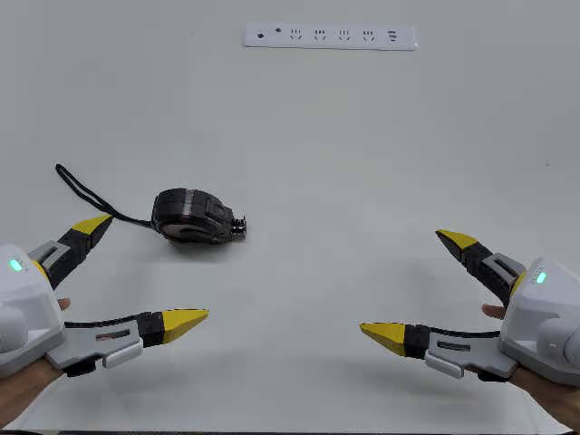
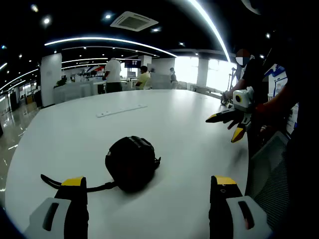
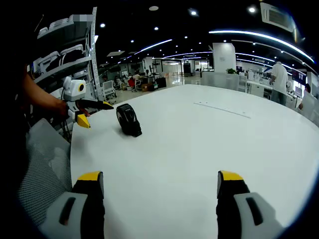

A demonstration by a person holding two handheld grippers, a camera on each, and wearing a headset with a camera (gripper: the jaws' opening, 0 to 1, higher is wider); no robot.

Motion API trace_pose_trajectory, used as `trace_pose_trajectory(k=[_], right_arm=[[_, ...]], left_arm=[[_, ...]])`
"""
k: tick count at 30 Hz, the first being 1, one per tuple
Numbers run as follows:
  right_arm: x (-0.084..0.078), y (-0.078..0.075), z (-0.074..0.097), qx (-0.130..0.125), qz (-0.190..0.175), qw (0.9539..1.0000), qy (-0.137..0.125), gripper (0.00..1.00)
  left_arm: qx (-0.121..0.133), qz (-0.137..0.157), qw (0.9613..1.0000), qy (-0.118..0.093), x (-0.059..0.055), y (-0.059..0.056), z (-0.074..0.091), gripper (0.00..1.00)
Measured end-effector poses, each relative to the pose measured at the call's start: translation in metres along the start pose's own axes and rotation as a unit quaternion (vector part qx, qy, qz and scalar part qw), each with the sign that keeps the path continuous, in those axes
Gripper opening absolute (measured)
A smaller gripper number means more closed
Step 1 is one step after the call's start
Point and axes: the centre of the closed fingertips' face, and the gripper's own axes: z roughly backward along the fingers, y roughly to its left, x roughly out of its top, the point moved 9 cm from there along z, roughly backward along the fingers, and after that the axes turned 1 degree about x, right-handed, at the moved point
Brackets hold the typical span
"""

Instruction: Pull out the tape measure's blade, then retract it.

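A black tape measure (image 1: 193, 216) lies on the white table (image 1: 317, 136), its blade fully wound in and a black wrist strap (image 1: 86, 193) trailing off to its left. It sits ahead of my left gripper (image 1: 150, 268) and shows as a dark lump (image 2: 131, 162) in the left gripper view, and far off at the left (image 3: 129, 119) in the right gripper view. My left gripper (image 2: 148, 182) is open and holds nothing. My right gripper (image 1: 419, 284) is open too, well to the right of the tape measure, its yellow tips (image 3: 157, 176) spread wide over bare table.
A white power strip (image 1: 330, 36) lies flat at the far edge of the table, also visible as a pale bar (image 2: 121, 110) (image 3: 222, 109). The near table edge runs just below both grippers. People stand far off in the office behind.
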Motion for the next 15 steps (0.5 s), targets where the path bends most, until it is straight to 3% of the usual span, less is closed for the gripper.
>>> trace_pose_trajectory(k=[15], right_arm=[[-0.0005,-0.0001,0.0008,-0.001,0.001,1.0,0.002,0.97]], left_arm=[[0.001,-0.004,1.0,0.004,0.0009,0.0007,0.0009,1.0]])
